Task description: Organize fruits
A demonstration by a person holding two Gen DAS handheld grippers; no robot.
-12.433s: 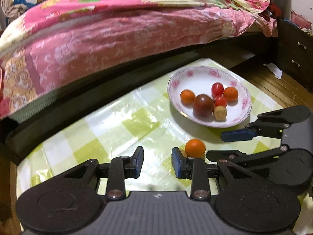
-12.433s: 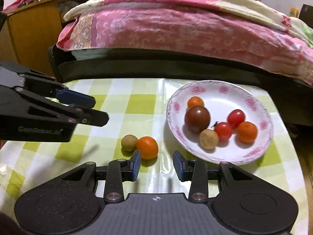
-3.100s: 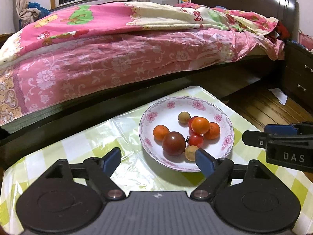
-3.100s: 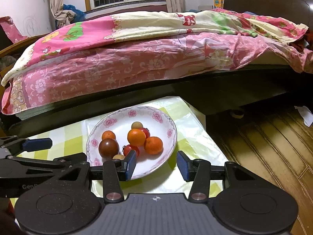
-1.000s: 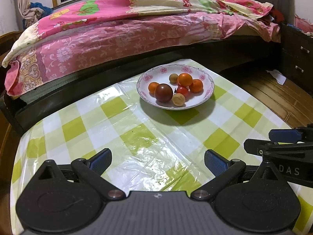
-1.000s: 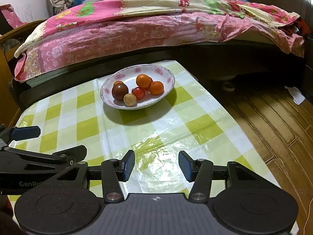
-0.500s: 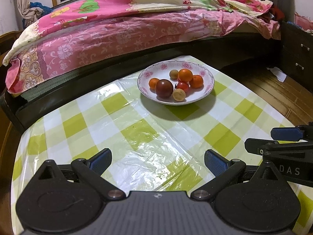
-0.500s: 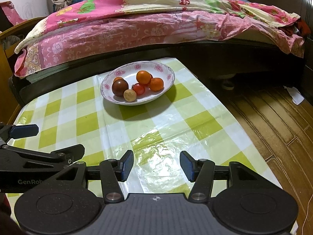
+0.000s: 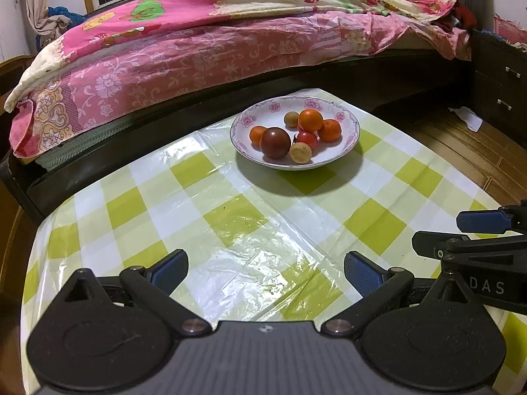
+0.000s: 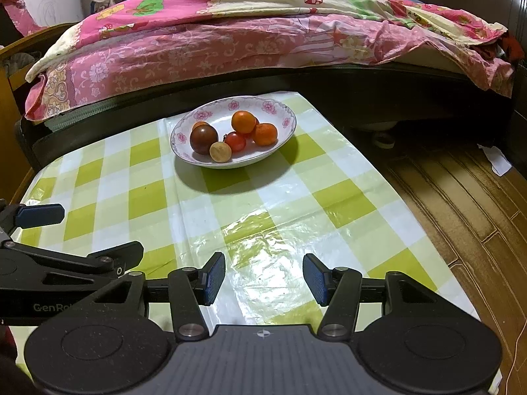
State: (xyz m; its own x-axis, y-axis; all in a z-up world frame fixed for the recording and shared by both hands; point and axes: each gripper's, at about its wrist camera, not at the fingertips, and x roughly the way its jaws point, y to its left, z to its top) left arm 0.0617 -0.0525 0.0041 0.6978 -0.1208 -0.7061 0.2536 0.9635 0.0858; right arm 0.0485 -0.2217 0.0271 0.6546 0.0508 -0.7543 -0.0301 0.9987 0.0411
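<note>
Both hand-held grippers are sitting pulled back from the white floral-rimmed bowl [image 9: 349,141], unlike seconds earlier | left hand-held gripper [image 9: 265,270] and right hand-held gripper [image 10: 263,278] are gaping, empty | small round fruits [image 9: 298,133] are all resting in the bowl at 12 o'clock on the green-checked surface [image 9: 230,217] | task is looking finished

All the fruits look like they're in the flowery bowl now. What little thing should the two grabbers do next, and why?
Probably nothing more than set both down: every fruit in view sits in the bowl, none lies on the checked tablecloth, and the left gripper and right gripper hang empty with jaws open, well back from it.
</note>
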